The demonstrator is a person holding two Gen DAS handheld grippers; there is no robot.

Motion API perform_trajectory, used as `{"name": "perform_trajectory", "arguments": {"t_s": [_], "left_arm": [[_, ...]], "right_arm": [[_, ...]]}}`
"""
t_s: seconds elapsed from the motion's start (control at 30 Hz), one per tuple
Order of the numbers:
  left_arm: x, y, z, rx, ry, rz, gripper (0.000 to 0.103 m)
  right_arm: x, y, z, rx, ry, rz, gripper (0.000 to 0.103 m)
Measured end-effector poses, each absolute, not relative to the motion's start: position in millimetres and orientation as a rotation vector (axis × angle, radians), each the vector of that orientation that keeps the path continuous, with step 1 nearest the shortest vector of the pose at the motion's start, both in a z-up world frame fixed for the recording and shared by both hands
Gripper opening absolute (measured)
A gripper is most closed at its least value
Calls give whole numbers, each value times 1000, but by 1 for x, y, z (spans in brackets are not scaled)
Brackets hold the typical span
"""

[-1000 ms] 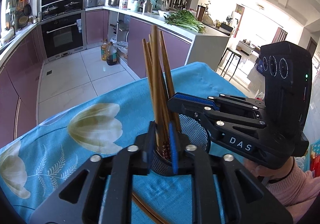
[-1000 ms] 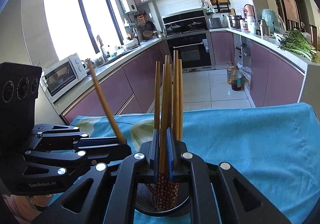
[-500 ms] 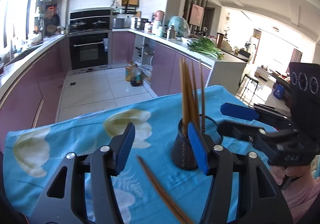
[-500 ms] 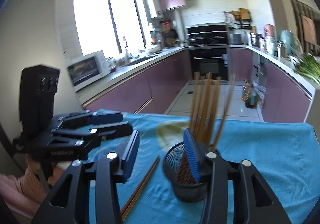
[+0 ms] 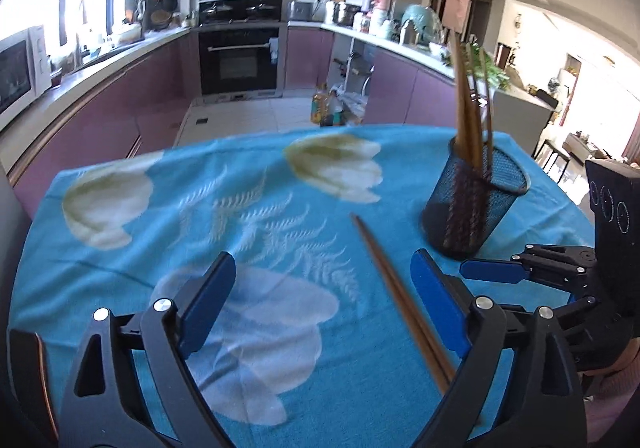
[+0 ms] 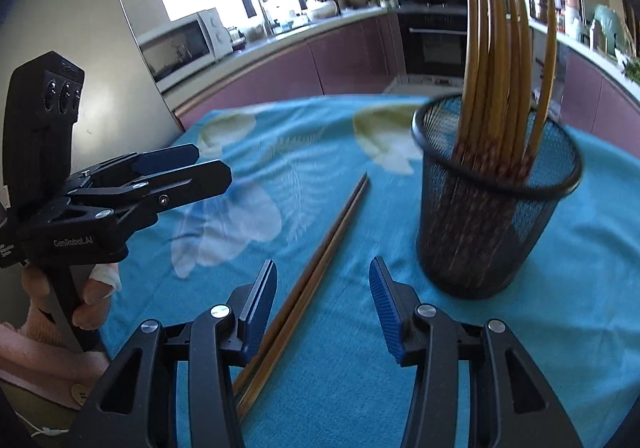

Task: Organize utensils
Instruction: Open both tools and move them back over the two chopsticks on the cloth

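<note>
My left gripper [image 5: 324, 300] hangs with fingers spread wide, nothing between them. My right gripper [image 6: 324, 308] is just as released, blue pads apart over the near end of the chopstick pair [image 6: 316, 268] lying flat on the blue floral cloth [image 5: 248, 208] covering the surface. Further back and right, the black mesh holder [image 6: 496, 224] stands upright, packed with chopsticks [image 6: 492, 68].

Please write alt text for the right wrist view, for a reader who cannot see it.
The open right claw hovers over two loose brown chopsticks lying side by side on a blue floral tablecloth. To their right stands a black mesh holder full of upright chopsticks; the left claw is at far left.
</note>
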State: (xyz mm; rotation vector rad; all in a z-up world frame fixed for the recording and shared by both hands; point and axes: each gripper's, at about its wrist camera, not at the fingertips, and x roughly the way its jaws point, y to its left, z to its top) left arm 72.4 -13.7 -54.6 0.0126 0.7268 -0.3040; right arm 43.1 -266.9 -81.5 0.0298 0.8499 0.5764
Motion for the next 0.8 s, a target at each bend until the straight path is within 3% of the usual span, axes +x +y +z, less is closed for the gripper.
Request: {"name": "perform_trajectory", "arguments": {"t_s": [0.8], "left_arm": [[76,-25,-97,38,824,-316,80]], "right_arm": [[42,-249,-101,-18,889,518,35]]}}
